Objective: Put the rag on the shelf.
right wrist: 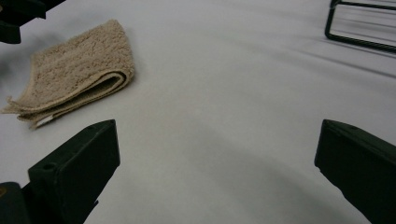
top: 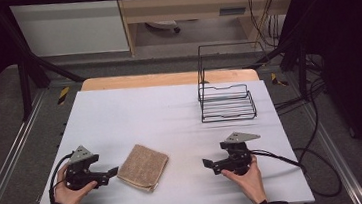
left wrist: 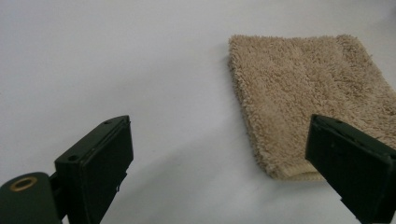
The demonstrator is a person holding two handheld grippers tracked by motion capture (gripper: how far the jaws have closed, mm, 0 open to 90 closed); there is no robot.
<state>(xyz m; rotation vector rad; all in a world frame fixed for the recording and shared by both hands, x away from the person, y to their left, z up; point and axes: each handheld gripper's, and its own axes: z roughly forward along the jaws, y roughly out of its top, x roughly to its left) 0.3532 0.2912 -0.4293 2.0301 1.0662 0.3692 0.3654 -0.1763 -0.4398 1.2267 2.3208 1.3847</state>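
a folded towel [top: 143, 167] is lying on the white worktop [top: 135, 116], near its front edge and left of centre. it is tan terry cloth, nubby and matte, folded into a thick, roughly square pad; in the right gripper view the layers are showing at the open side, with a rounded fold along one edge and loose corners splaying at the other. the worktop itself is looking smooth and pale, a sheet with faint soft creases running across it, laid over a wooden board whose far edge is peeking out.

the left hand-held gripper [top: 111, 173] is resting low at the front left, its jaws spread wide and holding nothing — in the left gripper view the towel [left wrist: 308, 98] is sitting just beyond them, toward the right jaw, whose flat black pad is overlapping the towel's near corner in the picture; whether it is touching cannot be told. the right hand-held gripper [top: 207, 163] is sitting at the front right, also spread wide and holding nothing, pointing across bare worktop toward the towel [right wrist: 74, 74], which is well apart from it.

a black wire rack [top: 225, 91] is standing at the far right — thin rods, an upright rectangular back and a low slatted tray. a broad stretch of bare surface is lying between the rack and the towel, and between the two hand-held grippers.
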